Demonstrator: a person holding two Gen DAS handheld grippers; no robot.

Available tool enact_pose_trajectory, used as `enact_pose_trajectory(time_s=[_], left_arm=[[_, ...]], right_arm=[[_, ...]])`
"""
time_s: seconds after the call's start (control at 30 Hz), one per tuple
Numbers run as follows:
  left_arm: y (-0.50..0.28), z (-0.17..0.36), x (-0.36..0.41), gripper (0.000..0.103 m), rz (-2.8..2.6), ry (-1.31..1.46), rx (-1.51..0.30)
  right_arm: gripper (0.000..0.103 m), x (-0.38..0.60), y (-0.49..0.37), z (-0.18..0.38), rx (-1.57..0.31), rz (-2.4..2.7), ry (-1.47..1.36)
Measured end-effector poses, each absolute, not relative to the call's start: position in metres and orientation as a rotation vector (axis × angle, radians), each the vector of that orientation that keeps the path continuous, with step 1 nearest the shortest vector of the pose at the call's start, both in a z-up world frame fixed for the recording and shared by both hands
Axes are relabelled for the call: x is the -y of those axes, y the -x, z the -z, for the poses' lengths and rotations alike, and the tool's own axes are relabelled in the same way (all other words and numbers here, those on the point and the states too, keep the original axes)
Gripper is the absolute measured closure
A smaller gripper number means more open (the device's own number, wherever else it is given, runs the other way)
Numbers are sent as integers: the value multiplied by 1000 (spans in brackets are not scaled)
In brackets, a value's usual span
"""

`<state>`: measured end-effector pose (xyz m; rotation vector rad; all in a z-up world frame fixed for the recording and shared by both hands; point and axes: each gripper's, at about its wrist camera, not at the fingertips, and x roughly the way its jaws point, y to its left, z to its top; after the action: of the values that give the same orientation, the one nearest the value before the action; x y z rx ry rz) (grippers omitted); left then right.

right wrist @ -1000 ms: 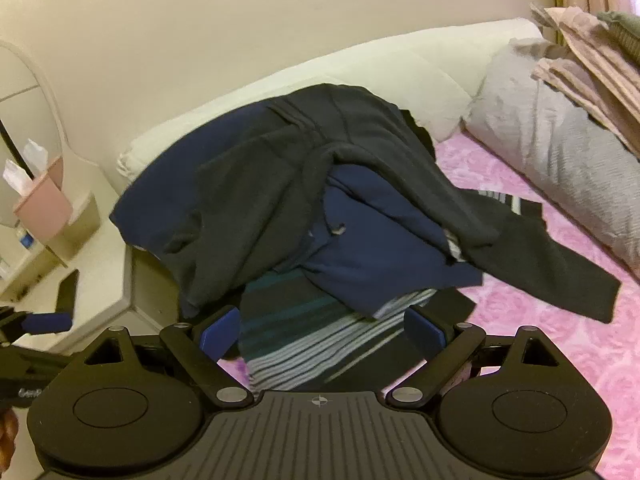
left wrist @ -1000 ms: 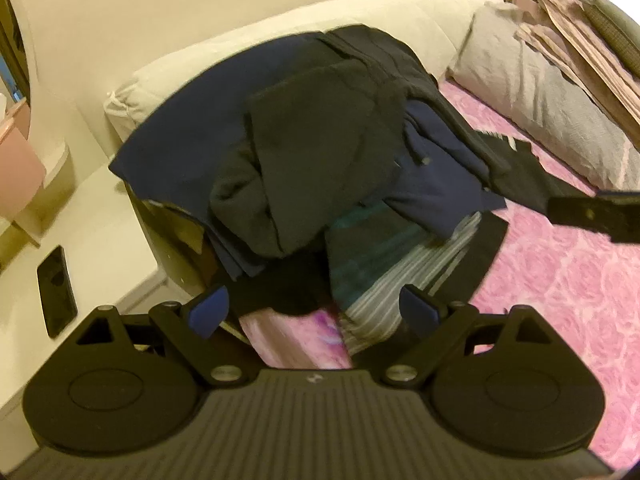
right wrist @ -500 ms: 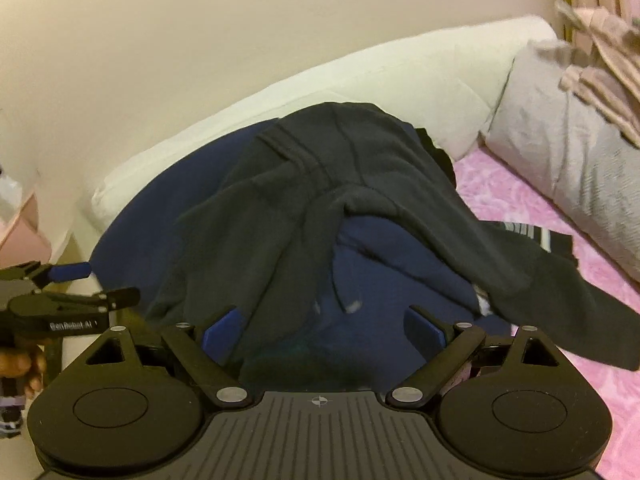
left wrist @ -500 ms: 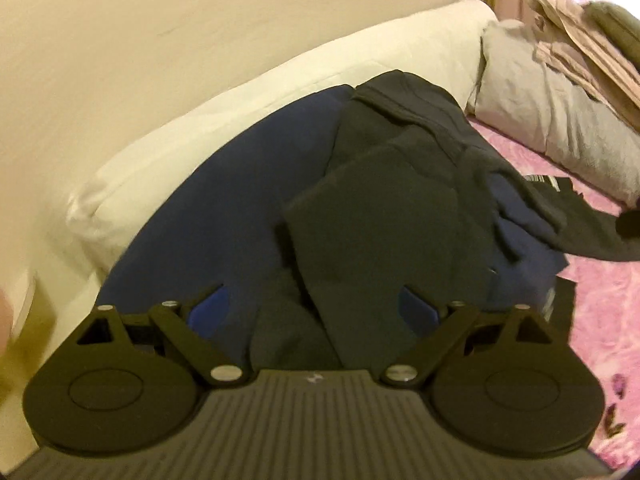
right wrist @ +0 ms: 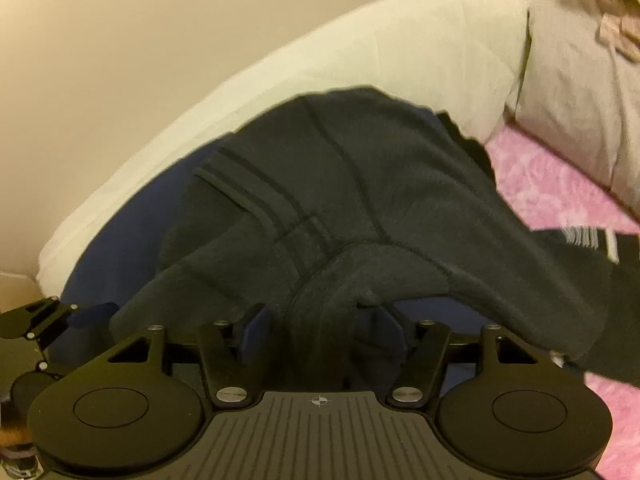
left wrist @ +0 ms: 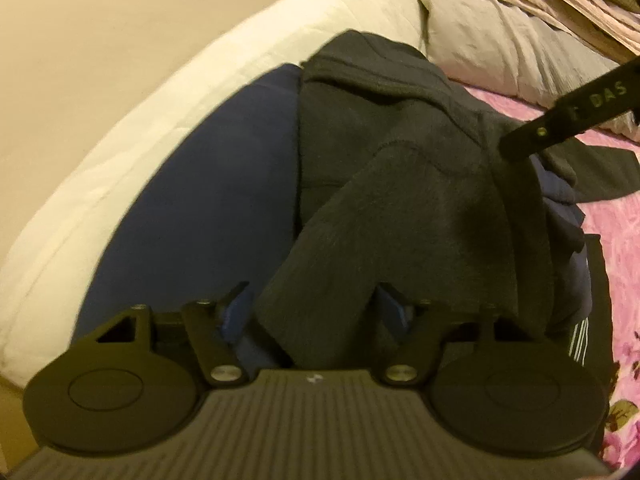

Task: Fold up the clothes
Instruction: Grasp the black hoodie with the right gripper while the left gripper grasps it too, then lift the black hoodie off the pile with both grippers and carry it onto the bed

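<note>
Where it drapes, charcoal sweater (left wrist: pixel 400 184) bunches (fleecy).

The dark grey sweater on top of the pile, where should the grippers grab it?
Probably by the dark grey sweater's loose lower edge. A thick fold already lies between the open fingers of the left gripper, and a bunched roll sits between those of the right gripper. Come from the near side and pinch only grey cloth, not the navy garment underneath.

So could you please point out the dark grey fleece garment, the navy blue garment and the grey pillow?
dark grey fleece garment (right wrist: pixel 400 200): right wrist view, its upper panel.
navy blue garment (left wrist: pixel 208 200): left wrist view, its broad flat area.
grey pillow (left wrist: pixel 500 36): left wrist view, its creased face.
</note>
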<state>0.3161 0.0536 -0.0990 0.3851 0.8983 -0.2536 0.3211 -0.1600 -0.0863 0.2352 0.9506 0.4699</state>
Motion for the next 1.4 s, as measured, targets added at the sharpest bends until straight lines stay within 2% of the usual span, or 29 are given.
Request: enact_pose_trajectory(time_s=[0.03,0.07,0.1,0.17,0.23,0.37,0.5,0.8,1.07,1.17,1.27,1.33,1.4], left_arm=[[-318,99,-54,48,255,-365,-907],[-319,99,-54,59,258,-346,-916],[-319,99,-52,72,271,-338,-921],[-316,96,-48,84,287,-336,-922],[-308,93,-44,87,280,-342,-906],[-292,76,-43,90,278,-283,-865],[-260,44,-25,91,375,-293,-747],[-154,-12,91,91,680,-344,-614],[4,-6,244,91,1002,-403,-655],[54,21,305,90,1141,-411,-757],[93,52,360,88,1266,-444,-913],[117,68,379,87,1305,-470,-961],[128,79,389,82,1322,-511,-998]], right_arm=[[39,157,-327,91,-957,-470,-242],[42,154,-333,95,-963,-469,-248],[58,150,-339,100,-969,-469,-255],[78,145,-344,105,-977,-458,-249],[99,148,-343,104,-976,-424,-259],[101,163,-334,92,-943,-408,-315],[101,184,-310,68,-885,-386,-389],[101,302,-176,21,-752,-274,-555],[101,456,21,25,-741,-56,-639],[101,511,100,32,-759,59,-644],[101,563,169,49,-828,186,-668],[100,588,203,67,-920,258,-702],[101,605,231,85,-1013,335,-714]])
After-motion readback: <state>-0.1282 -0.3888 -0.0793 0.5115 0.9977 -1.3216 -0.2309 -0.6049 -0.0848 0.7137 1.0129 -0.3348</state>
